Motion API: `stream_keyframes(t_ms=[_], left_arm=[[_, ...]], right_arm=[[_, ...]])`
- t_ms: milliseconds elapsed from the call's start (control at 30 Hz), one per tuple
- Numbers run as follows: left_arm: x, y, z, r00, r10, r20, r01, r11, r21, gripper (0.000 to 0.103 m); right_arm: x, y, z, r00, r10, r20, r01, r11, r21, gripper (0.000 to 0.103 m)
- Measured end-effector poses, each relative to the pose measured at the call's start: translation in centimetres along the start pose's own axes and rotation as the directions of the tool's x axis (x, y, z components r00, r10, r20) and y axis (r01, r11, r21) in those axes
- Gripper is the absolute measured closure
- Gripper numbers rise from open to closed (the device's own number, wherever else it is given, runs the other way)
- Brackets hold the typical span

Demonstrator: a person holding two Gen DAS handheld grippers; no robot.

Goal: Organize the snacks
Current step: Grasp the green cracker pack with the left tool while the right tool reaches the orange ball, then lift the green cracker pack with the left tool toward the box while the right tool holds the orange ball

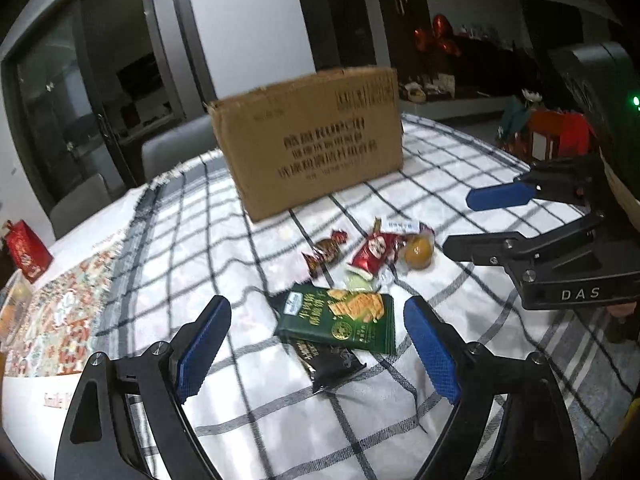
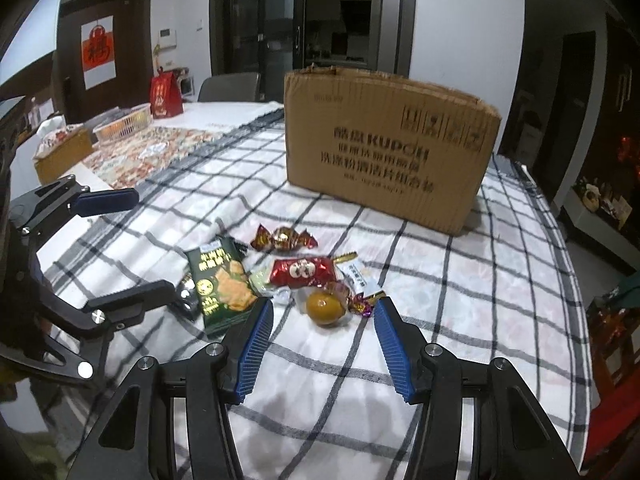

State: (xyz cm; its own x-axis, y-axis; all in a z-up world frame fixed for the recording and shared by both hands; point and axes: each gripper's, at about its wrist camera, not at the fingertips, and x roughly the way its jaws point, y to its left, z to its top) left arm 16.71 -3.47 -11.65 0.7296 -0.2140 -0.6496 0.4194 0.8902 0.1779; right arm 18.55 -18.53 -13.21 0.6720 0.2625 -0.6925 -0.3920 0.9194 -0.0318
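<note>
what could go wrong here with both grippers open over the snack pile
The green cracker pack lies on top of a black packet, so the left gripper might drag both or catch only one. The round brown snack sits against small wrapped candies; the right gripper could pinch a wrapper or send the snack rolling. The two grippers are close together and might bump. The cardboard box walls are tall, so a low carry could hit them.
</note>
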Motion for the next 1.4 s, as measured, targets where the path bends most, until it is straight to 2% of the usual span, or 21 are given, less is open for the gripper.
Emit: stream_keyframes(t_ms=[367, 800, 833, 867, 1033, 1100, 1233, 1400], left_arm=[[3.7, -0.2, -0.5, 0.998, -0.048, -0.052, 0.049, 0.998, 0.027, 0.015], [6.6, 0.4, -0.9, 0.986, -0.098, -0.135, 0.096, 0.995, -0.023, 0.015], [6.7, 0.5, -0.9, 0.985, -0.097, -0.140, 0.094, 0.995, -0.028, 0.015], [6.8, 0.5, -0.9, 0.984, -0.101, -0.144, 0.097, 0.995, -0.033, 0.015], [6.6, 0.8, -1.0, 0.986, -0.099, -0.133, 0.094, 0.995, -0.043, 0.027], [6.4, 0.9, -1.0, 0.987, -0.098, -0.127, 0.093, 0.995, -0.046, 0.034], [6.1, 0.8, -1.0, 0.989, -0.089, -0.117, 0.084, 0.995, -0.043, 0.038], [5.0, 1.4, -0.8, 0.994, -0.073, -0.086, 0.067, 0.995, -0.072, 0.065]], right_arm=[[3.1, -0.5, -0.2, 0.998, 0.043, -0.052, -0.043, 0.999, 0.003, 0.050], [5.7, -1.0, 0.1, 0.992, 0.087, -0.094, -0.083, 0.995, 0.045, 0.051], [5.9, -1.0, 0.1, 0.991, 0.091, -0.097, -0.087, 0.995, 0.050, 0.051], [6.1, -1.0, 0.2, 0.990, 0.093, -0.103, -0.088, 0.995, 0.053, 0.056], [6.3, -0.8, 0.1, 0.992, 0.081, -0.102, -0.077, 0.996, 0.043, 0.062], [6.2, -0.7, 0.0, 0.992, 0.077, -0.096, -0.074, 0.997, 0.034, 0.069], [6.0, -0.6, -0.2, 0.993, 0.072, -0.090, -0.070, 0.997, 0.030, 0.069], [5.1, -0.4, -0.3, 0.995, 0.068, -0.075, -0.065, 0.997, 0.037, 0.069]])
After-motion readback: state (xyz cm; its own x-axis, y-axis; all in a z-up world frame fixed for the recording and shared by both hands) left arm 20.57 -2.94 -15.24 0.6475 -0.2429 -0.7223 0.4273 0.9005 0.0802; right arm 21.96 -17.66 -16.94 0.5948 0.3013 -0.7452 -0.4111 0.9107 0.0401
